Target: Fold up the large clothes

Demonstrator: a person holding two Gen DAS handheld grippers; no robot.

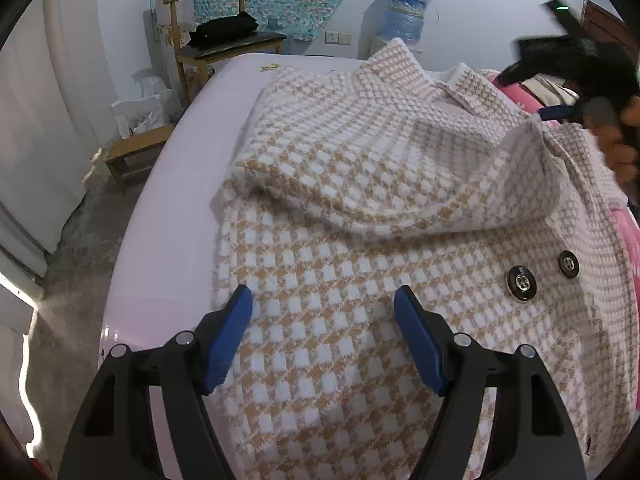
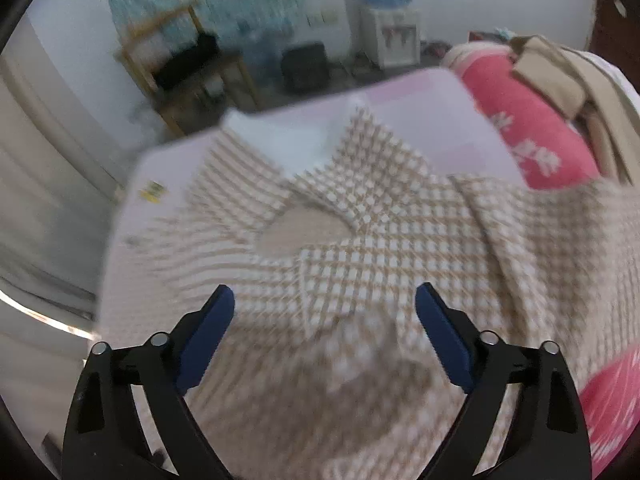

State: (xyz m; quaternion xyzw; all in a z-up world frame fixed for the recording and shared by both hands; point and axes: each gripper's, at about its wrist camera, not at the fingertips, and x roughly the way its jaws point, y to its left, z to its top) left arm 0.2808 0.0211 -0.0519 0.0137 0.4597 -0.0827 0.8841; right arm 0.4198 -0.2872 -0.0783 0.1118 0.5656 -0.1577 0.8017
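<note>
Bedroom with grey floor, wooden chair [image 1: 224,36] by the far wall, water dispenser [image 2: 390,20] behind; a bed [image 1: 168,216] with pale pink sheet carries the work. Houndstooth coat [image 1: 360,280], tan and white check, lies spread on the bed, collar end away, two dark buttons [image 1: 522,284] showing on the front. One sleeve or side panel is already turned over onto the body, forming a raised fold across the middle of the left wrist view. Red quilt [image 2: 532,128] bunched at the bed's right side, beige cloth on top of it.

Left gripper [image 1: 324,300] hovers over the lower coat body, jaws wide apart, nothing between them. Right gripper [image 2: 324,300] also spread wide and empty in its own view, above the chest area near the lapels; that view is motion-blurred. In the left wrist view the right gripper sits at the upper right edge beside the lifted coat edge; contact there can't be told.

Progress judgement: early to middle. One side fold looks done, the other side, and the lengthwise fold from hem to collar, look left to do. Coat not yet compact
</note>
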